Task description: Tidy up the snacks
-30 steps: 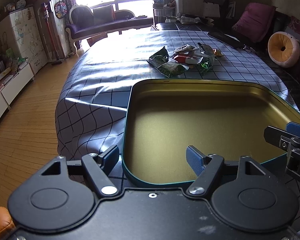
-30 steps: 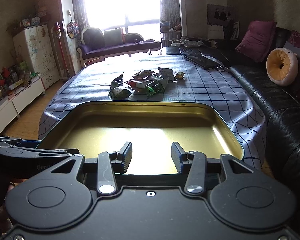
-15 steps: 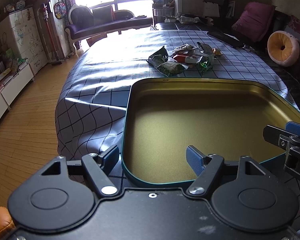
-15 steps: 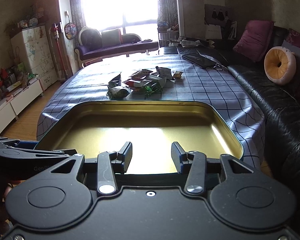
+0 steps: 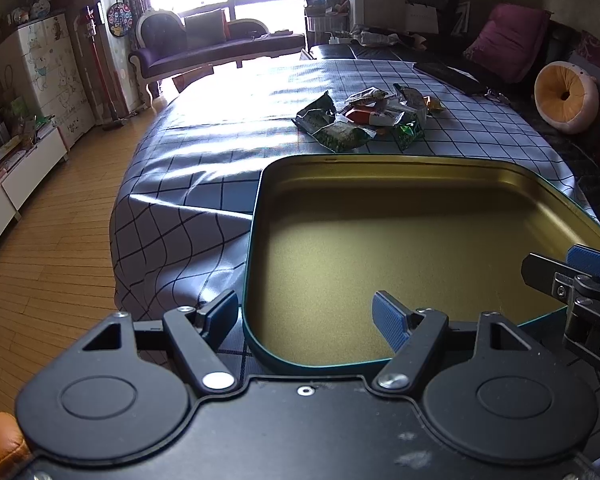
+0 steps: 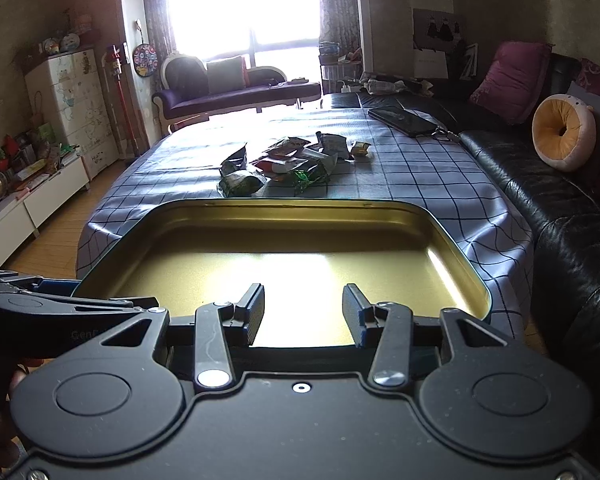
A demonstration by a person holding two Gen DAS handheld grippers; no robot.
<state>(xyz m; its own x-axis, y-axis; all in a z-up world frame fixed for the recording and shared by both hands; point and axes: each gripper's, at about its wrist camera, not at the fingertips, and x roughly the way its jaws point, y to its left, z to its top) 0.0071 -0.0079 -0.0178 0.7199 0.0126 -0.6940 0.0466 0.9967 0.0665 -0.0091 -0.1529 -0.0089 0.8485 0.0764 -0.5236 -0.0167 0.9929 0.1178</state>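
Tin tray (image 6: 452, 236) is occupying the near counter (image 6: 400, 176); bare cloth is lying open between its far rim and the snack heap (image 6: 288, 162).

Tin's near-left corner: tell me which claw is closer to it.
Left. The left claw straddles that corner of the tin, one finger outside the rim; the right claw sits farther right along the near rim.

White letters "D" and part of the next letter show on the right tool (image 5: 596, 344). Faint "Gen" shows on the left tool (image 6: 84, 335). The snack bags (image 5: 364, 120) are too small to read.
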